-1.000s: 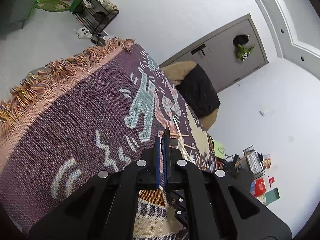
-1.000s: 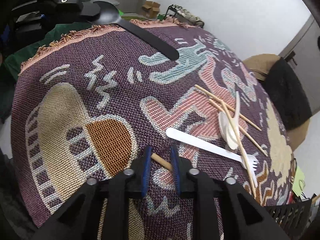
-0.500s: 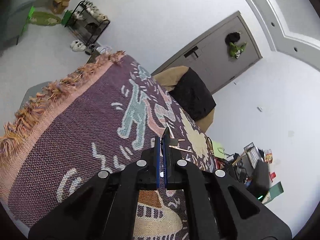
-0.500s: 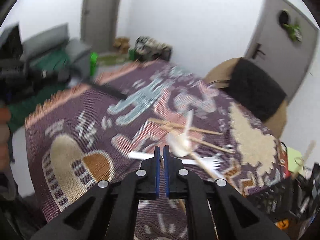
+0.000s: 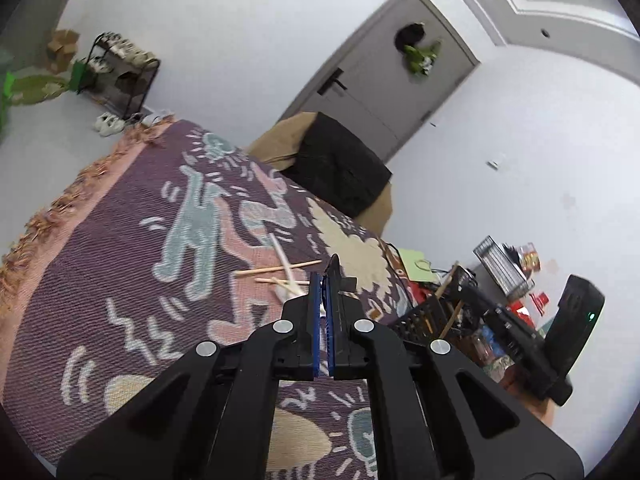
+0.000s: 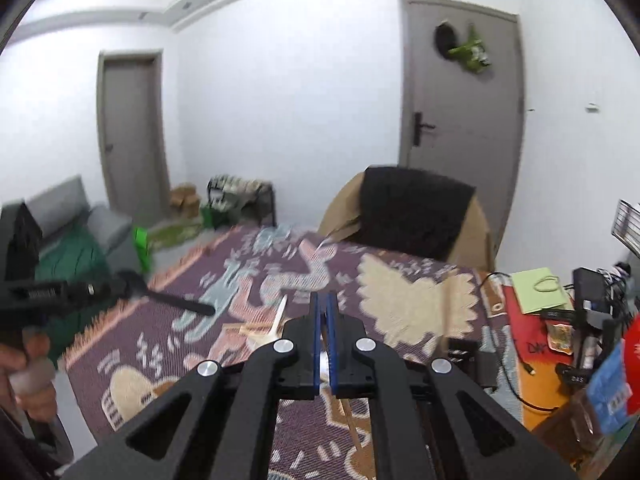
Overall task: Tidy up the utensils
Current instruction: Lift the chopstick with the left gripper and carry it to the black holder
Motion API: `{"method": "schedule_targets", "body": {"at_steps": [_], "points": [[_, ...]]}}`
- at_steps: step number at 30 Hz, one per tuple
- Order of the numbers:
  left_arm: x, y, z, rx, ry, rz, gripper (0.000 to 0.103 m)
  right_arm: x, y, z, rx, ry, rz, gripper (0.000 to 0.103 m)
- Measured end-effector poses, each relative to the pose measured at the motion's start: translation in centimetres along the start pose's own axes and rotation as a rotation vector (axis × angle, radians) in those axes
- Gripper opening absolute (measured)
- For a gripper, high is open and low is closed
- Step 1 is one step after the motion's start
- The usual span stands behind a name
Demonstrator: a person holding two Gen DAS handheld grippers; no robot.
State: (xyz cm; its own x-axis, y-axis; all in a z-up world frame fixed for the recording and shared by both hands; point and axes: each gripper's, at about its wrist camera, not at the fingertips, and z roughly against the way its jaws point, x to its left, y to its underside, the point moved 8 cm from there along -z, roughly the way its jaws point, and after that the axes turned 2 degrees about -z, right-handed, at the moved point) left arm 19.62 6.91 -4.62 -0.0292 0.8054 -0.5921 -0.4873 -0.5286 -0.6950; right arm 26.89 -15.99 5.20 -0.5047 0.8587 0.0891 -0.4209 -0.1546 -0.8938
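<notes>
My left gripper (image 5: pixel 323 280) is shut on a black spoon (image 5: pixel 335 270), whose tip pokes out past the pads. In the right wrist view the same spoon (image 6: pixel 176 302) juts out over the blanket-covered table (image 5: pixel 120 240) from the left. My right gripper (image 6: pixel 324 300) is shut above the table on a wooden chopstick (image 6: pixel 354 424); a stretch of it shows below the fingers. A white spoon (image 5: pixel 284 264) and wooden chopsticks (image 5: pixel 276 269) lie crossed mid-table. A black basket (image 5: pixel 420 316) with a stick in it stands at the table's right end.
A tan chair with a black cushion (image 5: pixel 340 172) stands behind the table before a grey door. A shoe rack (image 5: pixel 120 76) is at the far wall. Boxes and cables clutter the right side (image 6: pixel 560 320). A person's hand (image 6: pixel 32 360) grips the left tool beside a grey sofa (image 6: pixel 72 216).
The right gripper's jaws closed on the chopstick, and it rose off the cloth and tilted up towards the room. The left gripper rose with the black spoon.
</notes>
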Motion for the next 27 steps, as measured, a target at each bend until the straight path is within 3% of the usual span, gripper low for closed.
{"method": "schedule_targets", "body": {"at_steps": [7,19,27], "points": [[-4.6,-0.5,-1.3,0.017,0.026,-0.088,0.003,-3.9,-2.7,3.5,-0.145,0.015,-0.108,0.004],[-12.9,-2.5,-4.0,0.065,0.074,-0.277,0.003,-8.7,-7.0,6.1,-0.317,0.069,-0.234,0.004],[-16.7,-3.1,-5.9,0.099,0.075,-0.376,0.003,-10.5,-8.1,5.6,-0.376,0.08,-0.27,0.004]]}}
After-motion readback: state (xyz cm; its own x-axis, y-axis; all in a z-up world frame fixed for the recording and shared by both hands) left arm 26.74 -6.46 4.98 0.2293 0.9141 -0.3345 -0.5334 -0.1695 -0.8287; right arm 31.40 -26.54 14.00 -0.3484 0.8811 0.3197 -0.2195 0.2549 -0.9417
